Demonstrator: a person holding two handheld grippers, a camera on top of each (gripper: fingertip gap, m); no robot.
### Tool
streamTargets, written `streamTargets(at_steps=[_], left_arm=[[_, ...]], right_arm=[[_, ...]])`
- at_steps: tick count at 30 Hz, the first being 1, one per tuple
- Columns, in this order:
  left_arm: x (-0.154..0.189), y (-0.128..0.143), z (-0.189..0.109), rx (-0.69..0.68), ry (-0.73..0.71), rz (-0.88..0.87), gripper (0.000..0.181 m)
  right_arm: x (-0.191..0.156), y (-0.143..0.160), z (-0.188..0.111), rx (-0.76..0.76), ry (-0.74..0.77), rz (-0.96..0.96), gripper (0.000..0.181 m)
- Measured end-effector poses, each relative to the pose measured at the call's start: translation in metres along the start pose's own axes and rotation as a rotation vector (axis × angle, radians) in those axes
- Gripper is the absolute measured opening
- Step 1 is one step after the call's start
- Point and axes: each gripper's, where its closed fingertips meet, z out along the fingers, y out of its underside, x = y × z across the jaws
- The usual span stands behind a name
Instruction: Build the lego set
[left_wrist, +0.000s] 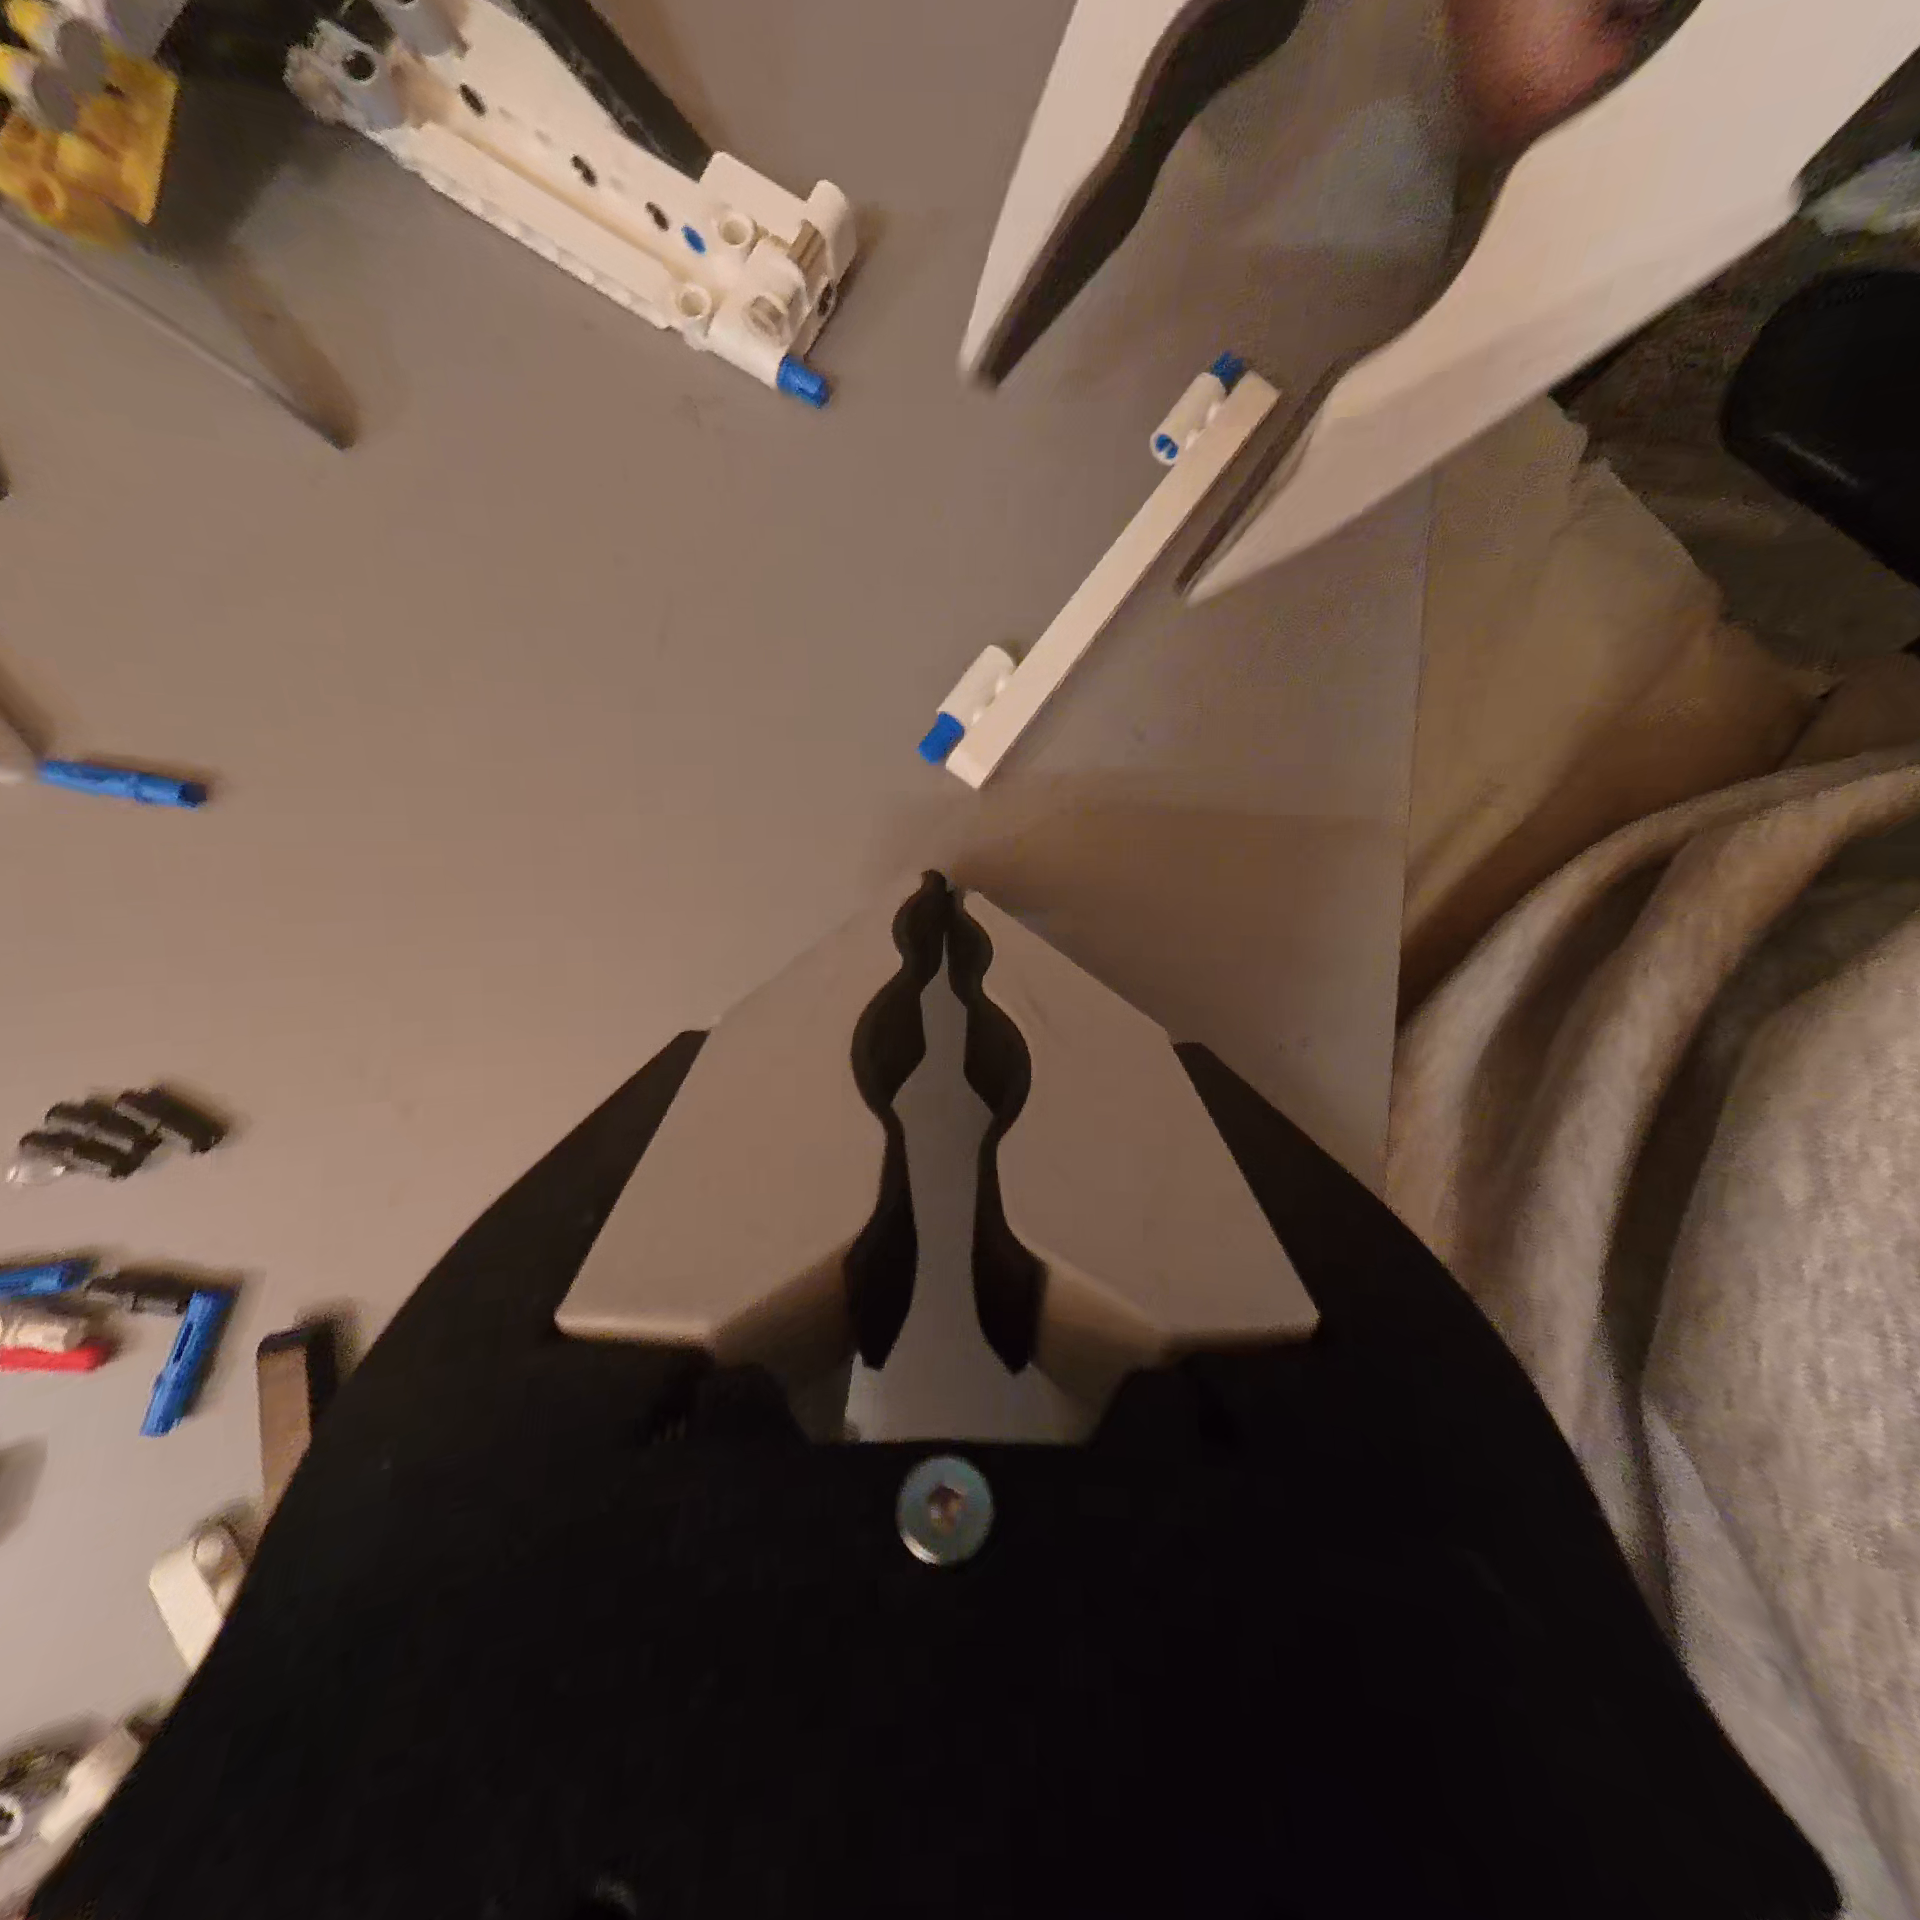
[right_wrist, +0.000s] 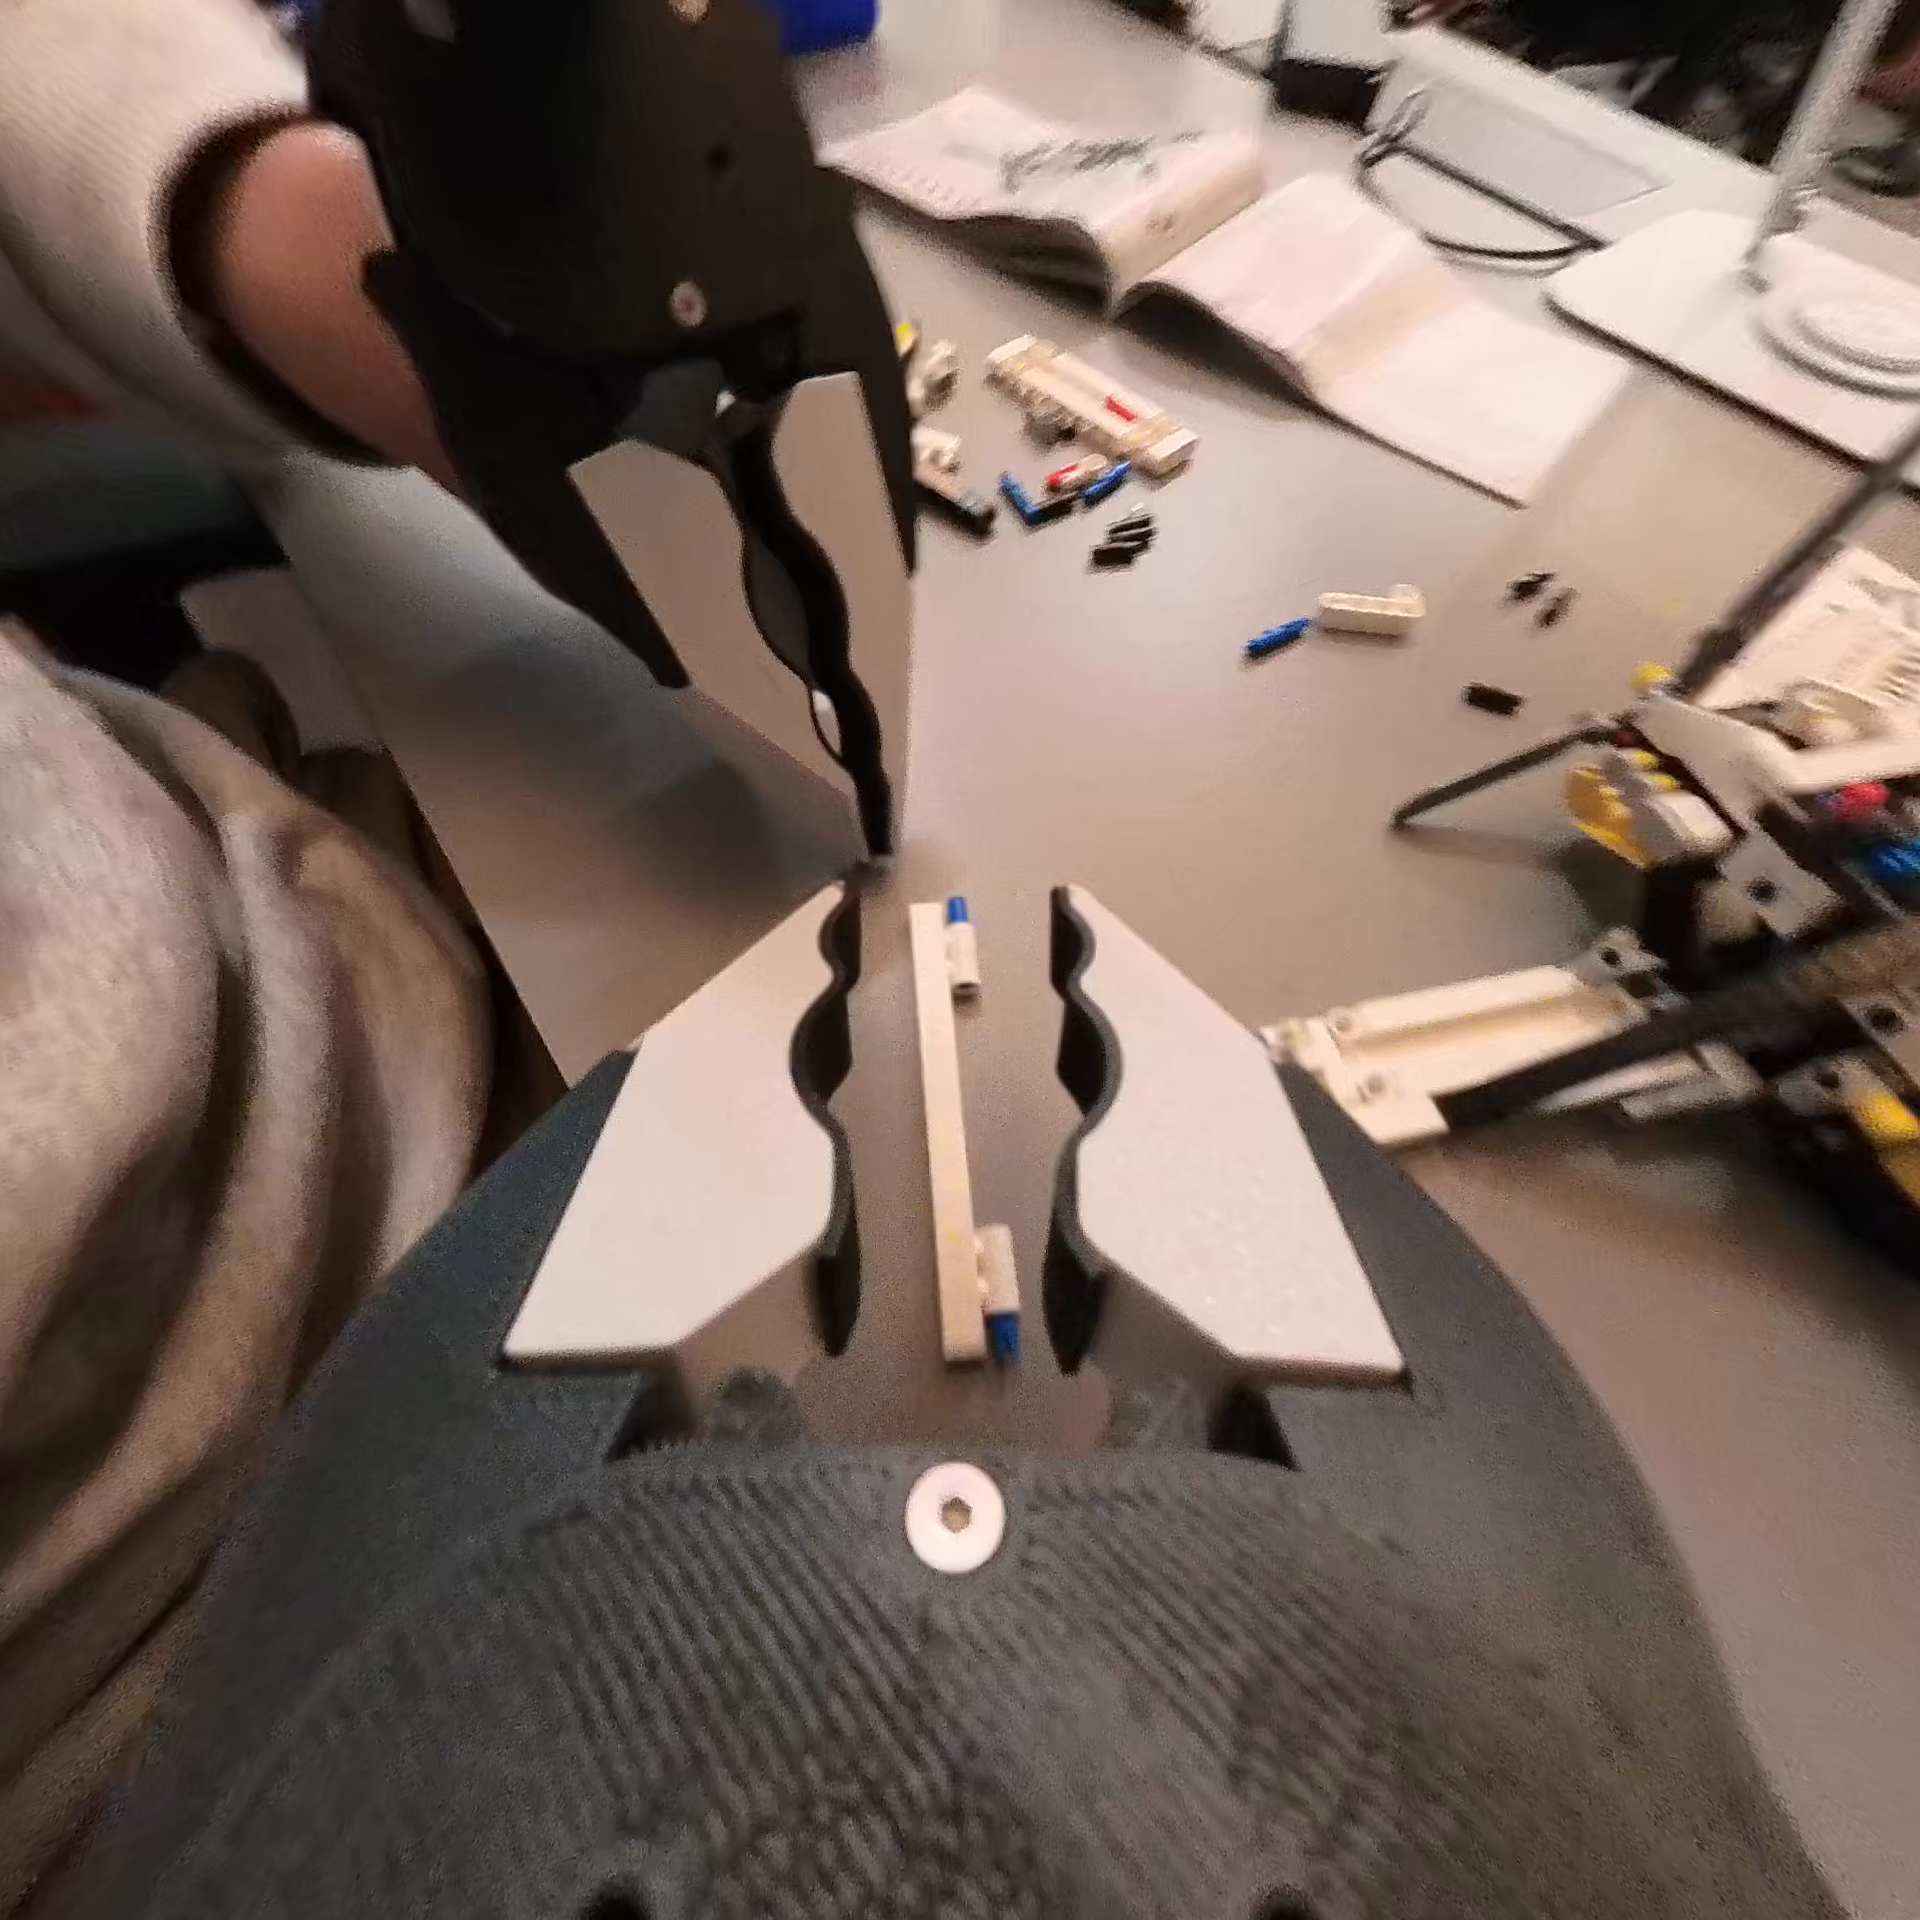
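In the left wrist view, the left gripper (left_wrist: 943, 896) has its tips pressed together with nothing visibly between them, above the grey tabletop (left_wrist: 520, 623); a long white beam (left_wrist: 1081, 613) with blue pins lies just ahead. In the right wrist view, the right gripper (right_wrist: 954, 914) is spread wide, straddling that beam without touching it.

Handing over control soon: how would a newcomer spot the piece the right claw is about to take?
Start at the grey table, near its front edge. Between the open right claw fingers lies a long white beam, untouched. Unlike other white pieces, it has a blue-pinned connector at each end.
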Motion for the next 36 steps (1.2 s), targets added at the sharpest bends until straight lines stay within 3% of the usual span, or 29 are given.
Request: streamTargets(at_steps=[3,10,17,20,22,24,28,33,35,36], left_arm=[[-0.004,0.001,-0.007,0.04,0.002,-0.038,0.0],[0.008,-0.011,-0.01,0.165,0.095,-0.102,0.004],[0.003,-0.021,0.008,0.167,0.044,-0.042,0.036],[0.006,-0.018,0.015,0.138,0.041,-0.002,0.042],[0.005,-0.017,0.015,0.128,0.023,0.015,0.043],[0.005,-0.016,0.015,0.126,0.022,0.011,0.043],[0.012,-0.017,0.012,0.155,0.11,-0.061,0.044],[0.024,-0.031,-0.007,0.286,0.33,-0.195,0.049],[0.029,-0.033,-0.014,0.311,0.419,-0.217,0.014],[0.031,-0.033,-0.016,0.317,0.454,-0.225,0.01]], right_arm=[[0.008,0.006,-0.02,0.039,0.088,0.067,0.038],[0.015,0.048,-0.054,-0.036,0.269,0.173,0.041],[0.004,0.071,-0.041,-0.125,0.234,0.212,0.045],[0.006,0.073,-0.036,-0.159,0.238,0.195,0.041],[0.007,0.073,-0.034,-0.178,0.245,0.183,0.036],[0.004,0.071,-0.031,-0.183,0.238,0.162,0.017],[0.003,0.065,-0.029,-0.197,0.297,-0.019,0.016],[-0.007,0.024,-0.037,-0.065,0.462,-0.555,0.017],[-0.012,0.015,-0.039,-0.016,0.506,-0.724,0.016],[-0.011,0.016,-0.038,-0.013,0.517,-0.751,0.016]])
